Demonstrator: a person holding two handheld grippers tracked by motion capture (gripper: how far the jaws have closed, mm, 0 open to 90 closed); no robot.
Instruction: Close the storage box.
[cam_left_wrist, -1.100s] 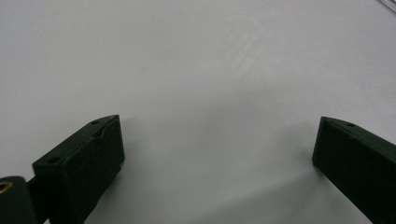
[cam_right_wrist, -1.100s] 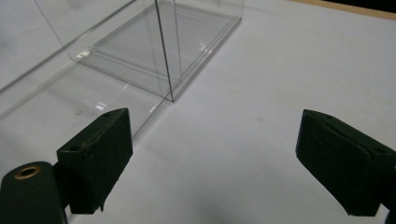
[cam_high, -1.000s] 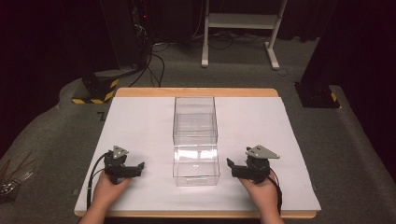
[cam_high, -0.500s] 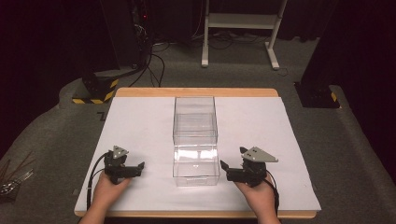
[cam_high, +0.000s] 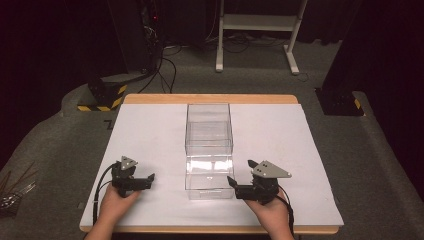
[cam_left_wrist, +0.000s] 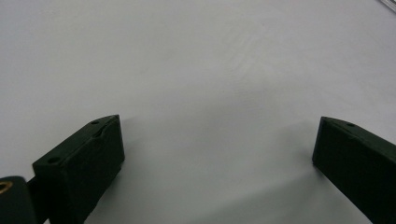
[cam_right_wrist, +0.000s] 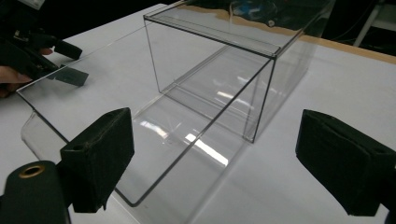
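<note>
Betw. wide-open left tongs (cam_high: 148, 179) & right tongs (cam_high: 232, 183): clear box (cam_high: 209, 150), untouched.

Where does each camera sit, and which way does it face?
High view: above the person's side, facing forward and down on the table; both hands, left claw and right claw show.
Left gripper view: on the left claw, facing bare white tabletop.
Right gripper view: on the right claw, facing the clear box, shared with the high view.

The right gripper (cam_right_wrist: 215, 163) holds its fingers (cam_right_wrist: 100, 154) wide apart, framing a clear plastic box (cam_right_wrist: 210, 88) on the white table (cam_right_wrist: 299, 79). The left gripper (cam_right_wrist: 28, 44) sits beyond the box.
</note>
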